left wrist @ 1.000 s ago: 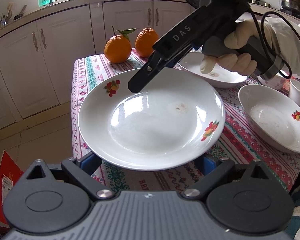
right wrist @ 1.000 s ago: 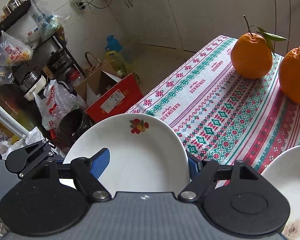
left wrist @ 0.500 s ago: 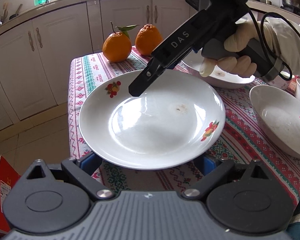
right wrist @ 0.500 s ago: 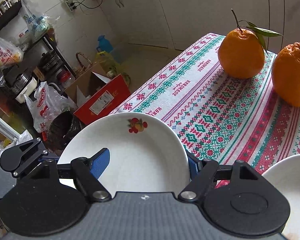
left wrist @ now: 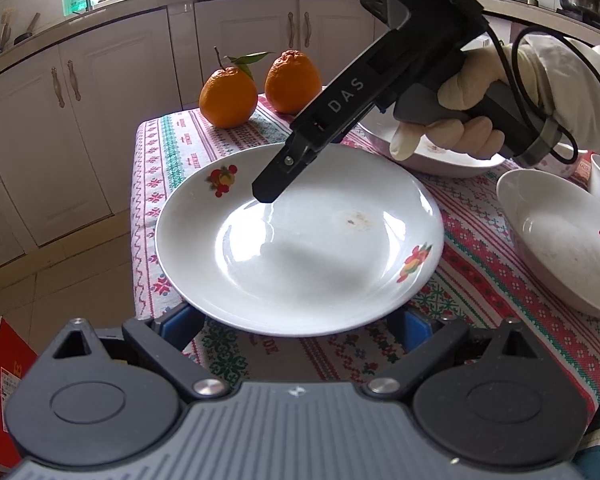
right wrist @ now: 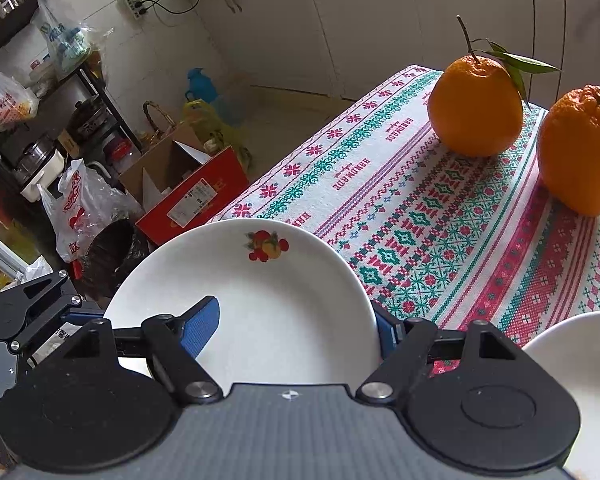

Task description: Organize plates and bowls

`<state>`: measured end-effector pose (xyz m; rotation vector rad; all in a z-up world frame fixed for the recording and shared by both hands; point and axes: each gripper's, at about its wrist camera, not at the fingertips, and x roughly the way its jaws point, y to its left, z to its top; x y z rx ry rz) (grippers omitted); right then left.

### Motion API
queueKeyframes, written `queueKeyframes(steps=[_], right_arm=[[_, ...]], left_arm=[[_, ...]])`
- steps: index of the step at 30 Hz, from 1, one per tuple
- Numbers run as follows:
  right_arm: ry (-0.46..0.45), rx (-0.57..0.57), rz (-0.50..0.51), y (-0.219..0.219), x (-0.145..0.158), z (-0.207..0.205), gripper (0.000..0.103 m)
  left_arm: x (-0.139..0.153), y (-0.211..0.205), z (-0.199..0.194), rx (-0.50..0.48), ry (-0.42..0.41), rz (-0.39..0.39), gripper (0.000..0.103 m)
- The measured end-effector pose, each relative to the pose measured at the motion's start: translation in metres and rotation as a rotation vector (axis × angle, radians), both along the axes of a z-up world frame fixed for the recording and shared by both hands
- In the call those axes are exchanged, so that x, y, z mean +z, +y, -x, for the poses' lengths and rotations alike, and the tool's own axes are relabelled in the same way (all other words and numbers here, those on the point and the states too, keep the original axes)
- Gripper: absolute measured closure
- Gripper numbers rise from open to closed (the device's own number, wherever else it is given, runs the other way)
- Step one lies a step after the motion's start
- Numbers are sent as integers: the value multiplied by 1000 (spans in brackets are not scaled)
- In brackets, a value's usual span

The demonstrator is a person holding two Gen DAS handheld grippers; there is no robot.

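I am pinching the plate [left wrist: 300, 240] rim with my right tongs [right wrist: 296, 328], left tongs [left wrist: 298, 326] gaping apart under its near edge, plate lying over the worktop [left wrist: 480, 280]

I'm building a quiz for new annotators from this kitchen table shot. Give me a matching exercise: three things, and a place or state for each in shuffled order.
Things:
1. plate with fruit print
2. leafy orange
3. red box

Places or states:
A. on the floor beside the table
B. at the far table corner, next to another orange
C. between the right gripper's fingers

Pairs: 1-C, 2-B, 3-A
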<state>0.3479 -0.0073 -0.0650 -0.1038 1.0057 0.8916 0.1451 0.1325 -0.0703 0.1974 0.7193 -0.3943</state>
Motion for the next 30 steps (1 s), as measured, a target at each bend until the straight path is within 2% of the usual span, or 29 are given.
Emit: queueKeyframes(steps=[20, 26, 28, 30], right_arm=[[-23, 7, 23, 4, -2, 0, 15], [-28, 9, 40, 9, -4, 2, 6], [-36, 0, 44, 7, -1, 5, 0], [-53, -3, 45, 4, 4, 11, 0]], left_arm=[[2, 2, 1, -6, 3, 20, 6], [2, 0, 2, -4, -7, 22, 6], [4, 1, 6, 3, -14, 24, 5], [6, 1, 11, 12, -23, 27, 5]])
